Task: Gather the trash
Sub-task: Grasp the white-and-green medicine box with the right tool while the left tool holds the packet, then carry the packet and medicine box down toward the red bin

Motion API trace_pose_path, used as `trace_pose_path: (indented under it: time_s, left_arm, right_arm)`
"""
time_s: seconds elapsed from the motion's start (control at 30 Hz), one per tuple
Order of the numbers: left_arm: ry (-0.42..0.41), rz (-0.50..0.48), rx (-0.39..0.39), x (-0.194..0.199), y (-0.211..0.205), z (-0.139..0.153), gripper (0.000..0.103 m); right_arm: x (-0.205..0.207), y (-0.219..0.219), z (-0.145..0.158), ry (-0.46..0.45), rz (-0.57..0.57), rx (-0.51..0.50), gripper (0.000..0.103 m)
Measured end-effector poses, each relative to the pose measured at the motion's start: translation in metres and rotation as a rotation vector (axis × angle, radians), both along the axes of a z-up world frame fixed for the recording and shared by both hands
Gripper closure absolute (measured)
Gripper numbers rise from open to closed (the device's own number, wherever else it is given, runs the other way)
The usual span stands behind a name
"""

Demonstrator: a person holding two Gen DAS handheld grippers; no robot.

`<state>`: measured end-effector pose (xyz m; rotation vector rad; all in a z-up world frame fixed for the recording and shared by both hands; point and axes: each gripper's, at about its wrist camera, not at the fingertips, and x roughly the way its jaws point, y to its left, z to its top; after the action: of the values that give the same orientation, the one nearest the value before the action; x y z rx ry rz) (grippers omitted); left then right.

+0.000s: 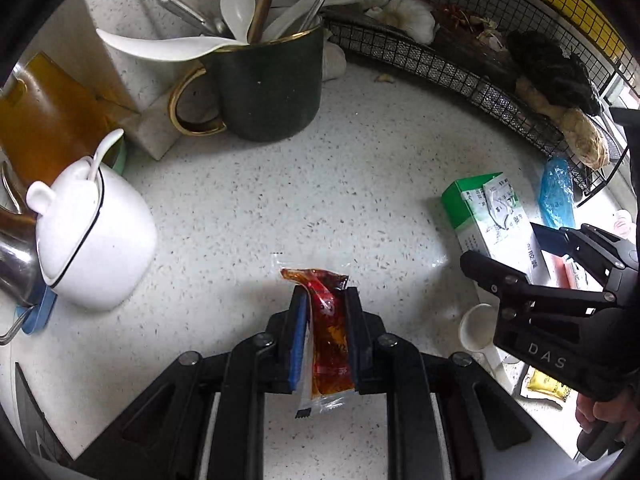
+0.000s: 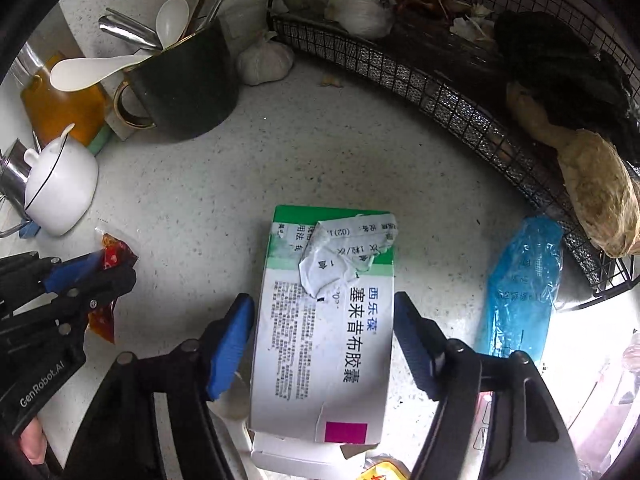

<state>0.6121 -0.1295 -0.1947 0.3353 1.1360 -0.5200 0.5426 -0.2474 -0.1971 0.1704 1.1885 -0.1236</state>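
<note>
Left gripper [image 1: 323, 334] clenched on red sachet [image 1: 329, 340] above table [image 1: 240, 208]; right gripper [image 2: 324, 344] spread astride medicine box [image 2: 324, 320], unclosed; step: gathering; next, likely: close on box.

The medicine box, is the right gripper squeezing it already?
No, the right gripper is open, its blue pads standing apart on either side of the medicine box.
</note>
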Motion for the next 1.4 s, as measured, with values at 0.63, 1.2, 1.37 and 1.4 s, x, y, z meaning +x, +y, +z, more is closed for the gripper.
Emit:
trace_pose_path:
  time_s: [0.63,1.2,1.37,1.4]
  left_arm:
    - [-0.014,0.028,-0.016,-0.136,0.036,0.027,0.087]
    - [-0.058,0.201,0.001,-0.25,0.061,0.049,0.087]
    - [-0.046,0.221,-0.021,-0.276,0.07,0.048,0.087]
    - [-0.045,0.223,-0.024,-0.282,0.072,0.048,0.087]
  right_arm:
    - [-0.123,0.031,0.023,0.017,0.08,0.056,0.046]
    - [-0.221,0.038,0.061,-0.061,0.264,0.131,0.046]
    - [-0.244,0.041,0.067,-0.065,0.299,0.118,0.046]
    - [-0.246,0.042,0.068,-0.065,0.302,0.116,0.046]
